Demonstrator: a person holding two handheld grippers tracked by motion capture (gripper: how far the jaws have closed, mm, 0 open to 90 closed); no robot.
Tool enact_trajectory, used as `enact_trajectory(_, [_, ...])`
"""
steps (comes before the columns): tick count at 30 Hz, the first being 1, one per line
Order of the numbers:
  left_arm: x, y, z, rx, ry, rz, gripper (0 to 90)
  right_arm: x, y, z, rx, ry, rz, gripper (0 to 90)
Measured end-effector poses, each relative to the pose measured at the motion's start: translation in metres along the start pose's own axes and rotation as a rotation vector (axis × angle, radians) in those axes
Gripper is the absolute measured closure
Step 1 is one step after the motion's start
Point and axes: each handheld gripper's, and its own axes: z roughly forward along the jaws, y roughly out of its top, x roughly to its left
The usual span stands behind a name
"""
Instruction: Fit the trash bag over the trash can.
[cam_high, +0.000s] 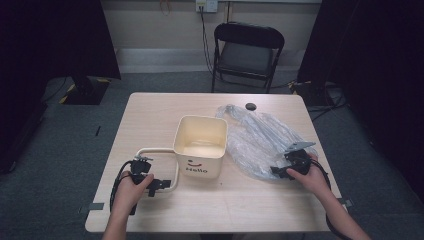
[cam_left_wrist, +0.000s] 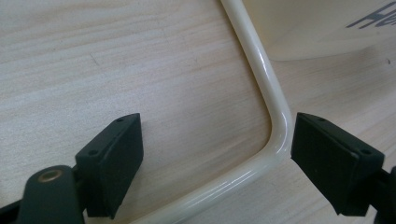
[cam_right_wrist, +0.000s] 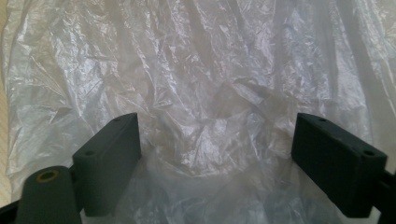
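One cream bucket (cam_high: 200, 145), square-mouthed and printed "Hello" with a smile, stands mid-table (cam_high: 150, 107); its inside looks empty, though the near wall hides part of the floor. Its cream wire handle (cam_left_wrist: 266, 93) lies flat on the wood, the bent corner between the left gripper's (cam_left_wrist: 217, 154) spread jaws, touching one pad. Beside the bucket, crumpled clear plastic bag (cam_right_wrist: 201, 70) sits between the right gripper's (cam_right_wrist: 217, 158) wide-apart jaws.

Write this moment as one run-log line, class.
left claw: open, astride bin handle | right claw: open over plastic bag | bin: upright, unlined
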Motion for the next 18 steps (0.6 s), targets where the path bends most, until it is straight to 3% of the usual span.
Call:
enact_trajectory(6, [-0.001,0.0,0.0,-0.001,0.0,-0.006,16.6,0.005,0.004,-0.002,0.006,0.001,-0.003,34.1])
enact_trajectory(12, [-0.002,0.0,-0.002,-0.001,0.009,0.005,16.6,0.011,0.007,-0.002,-0.013,-0.007,0.012,64.4])
enact_trajectory(18, [-0.002,0.0,-0.003,-0.004,0.005,0.005,16.5,0.015,0.009,0.002,-0.033,-0.034,0.04,84.9])
